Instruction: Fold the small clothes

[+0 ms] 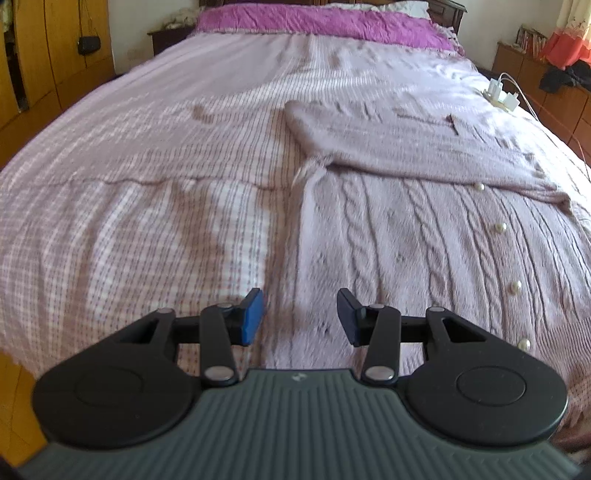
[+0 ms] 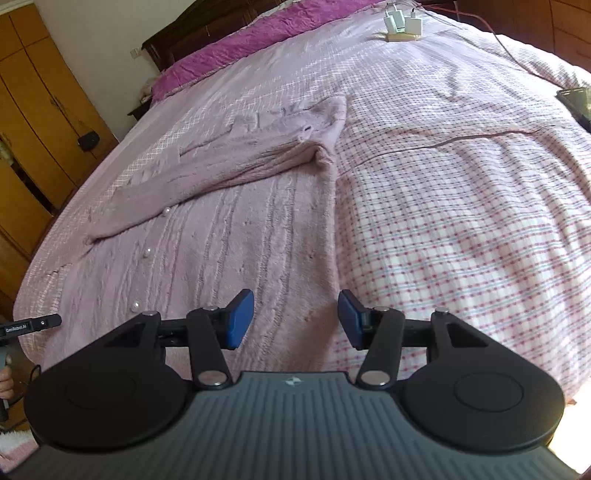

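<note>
Checked bedding covers the bed (image 1: pixel 129 184), where a mauve cable-knit cardigan (image 1: pixel 406 240) lies flat, one sleeve (image 1: pixel 406 144) already folded across the chest. Left gripper (image 1: pixel 301 317) and right gripper (image 2: pixel 295 319) hover spread and empty above the hem corners. Next step, apparently: pinch the hem and fold it toward the collar.

Checked bed (image 1: pixel 147 184), pink cardigan (image 1: pixel 406 229), chargers (image 1: pixel 502 96)

Daylight falls across a wide bed (image 1: pixel 147 155) in a checked cover, a purple pillow (image 1: pixel 317 18) at the head, wooden wardrobes (image 2: pixel 33 122) along the white wall.
</note>
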The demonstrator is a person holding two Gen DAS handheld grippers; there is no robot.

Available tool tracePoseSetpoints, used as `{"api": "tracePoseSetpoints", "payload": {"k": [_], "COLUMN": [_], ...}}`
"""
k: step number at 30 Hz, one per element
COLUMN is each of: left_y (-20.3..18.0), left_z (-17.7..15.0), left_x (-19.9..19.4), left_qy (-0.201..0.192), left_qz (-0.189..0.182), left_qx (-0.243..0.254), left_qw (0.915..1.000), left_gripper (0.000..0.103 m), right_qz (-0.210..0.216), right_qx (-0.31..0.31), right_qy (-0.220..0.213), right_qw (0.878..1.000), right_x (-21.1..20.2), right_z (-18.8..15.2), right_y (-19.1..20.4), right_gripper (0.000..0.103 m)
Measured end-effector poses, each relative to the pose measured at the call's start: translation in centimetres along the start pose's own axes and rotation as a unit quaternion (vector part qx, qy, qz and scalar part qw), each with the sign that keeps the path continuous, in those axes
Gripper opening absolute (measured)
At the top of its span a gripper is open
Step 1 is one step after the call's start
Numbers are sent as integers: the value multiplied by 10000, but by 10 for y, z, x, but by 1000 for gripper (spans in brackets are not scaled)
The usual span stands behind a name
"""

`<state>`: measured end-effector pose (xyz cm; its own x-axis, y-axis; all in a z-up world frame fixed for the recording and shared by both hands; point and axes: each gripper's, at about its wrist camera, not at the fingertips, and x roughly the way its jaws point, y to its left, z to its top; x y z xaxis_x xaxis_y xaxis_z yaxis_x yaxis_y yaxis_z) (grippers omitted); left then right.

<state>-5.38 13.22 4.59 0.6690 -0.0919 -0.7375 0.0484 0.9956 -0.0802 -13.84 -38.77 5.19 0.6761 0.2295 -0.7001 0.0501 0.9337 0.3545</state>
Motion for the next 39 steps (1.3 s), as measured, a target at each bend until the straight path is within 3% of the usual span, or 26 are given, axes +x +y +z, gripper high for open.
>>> {"api": "tracePoseSetpoints", "payload": {"k": [3, 13, 17, 26, 30, 33, 35, 39], "left_y": [5, 2, 2, 15, 15, 13, 12, 11], "left_z": [-5, -7, -6, -4, -1, 1, 3, 1], "left_x": [3, 14, 16, 31, 37, 42, 45, 47], "left_qy": [142, 493, 614, 821, 929, 976, 978, 969], "left_qz": [-165, -705, -1163, -1619, -1659, -1714, -1796, -1824], "left_qx": [-115, 159, 86, -355, -396, -404, -435, -415], "left_qw": [9997, 9962, 9913, 9827, 9810, 9795, 9779, 9776], "left_gripper": [47, 53, 53, 53, 52, 52, 51, 48], "right_qz": [87, 1206, 1317, 1588, 1638, 1656, 1589, 1591], "right_qx": [-46, 177, 100, 222, 205, 153, 74, 159], "right_qy": [267, 857, 925, 1002, 1030, 979, 942, 905], "right_qw": [9996, 9888, 9869, 9820, 9809, 9812, 9828, 9830], "right_x": [9, 48, 56, 74, 82, 80, 78, 75], "right_z": [0, 7, 8, 3, 2, 0, -3, -6], "right_y": [-4, -10, -8, -9, -10, -12, -13, -18], "right_gripper": [58, 59, 59, 59, 59, 55, 46, 42]}}
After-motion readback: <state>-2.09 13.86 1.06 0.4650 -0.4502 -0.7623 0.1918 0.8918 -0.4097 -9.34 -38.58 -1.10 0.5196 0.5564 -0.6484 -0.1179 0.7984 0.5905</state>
